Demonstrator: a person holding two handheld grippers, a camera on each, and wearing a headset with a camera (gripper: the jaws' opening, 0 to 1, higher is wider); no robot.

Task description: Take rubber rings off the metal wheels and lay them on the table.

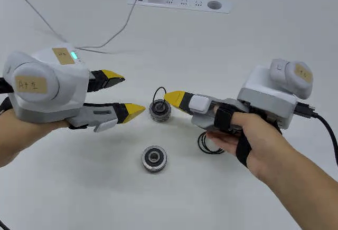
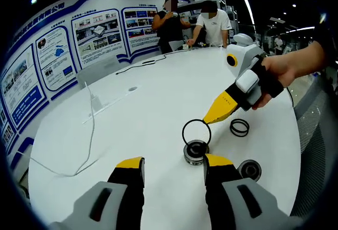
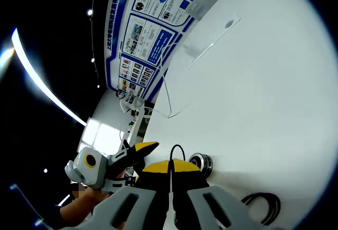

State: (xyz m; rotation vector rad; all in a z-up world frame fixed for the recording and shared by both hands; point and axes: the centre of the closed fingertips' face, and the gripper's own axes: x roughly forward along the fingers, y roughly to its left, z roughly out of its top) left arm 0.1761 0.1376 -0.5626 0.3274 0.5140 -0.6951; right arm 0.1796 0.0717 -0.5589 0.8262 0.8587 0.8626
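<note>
White left gripper with black, yellow-tipped jaws (image 1: 125, 93): held level at left, pointing right, jaws spread wide apart, nothing between them. Left hand (image 1: 18, 135) wraps grip from beneath, bare forearm running off frame edge. Matching white right gripper (image 1: 174, 98): comes in from right, pointing left toward left gripper's tips, jaws pressed together, pinching thin black rubber ring (image 2: 184, 133) at tip. Right hand (image 1: 248, 135) grasps body, black strap across fingers, forearm angled down-right.
</note>
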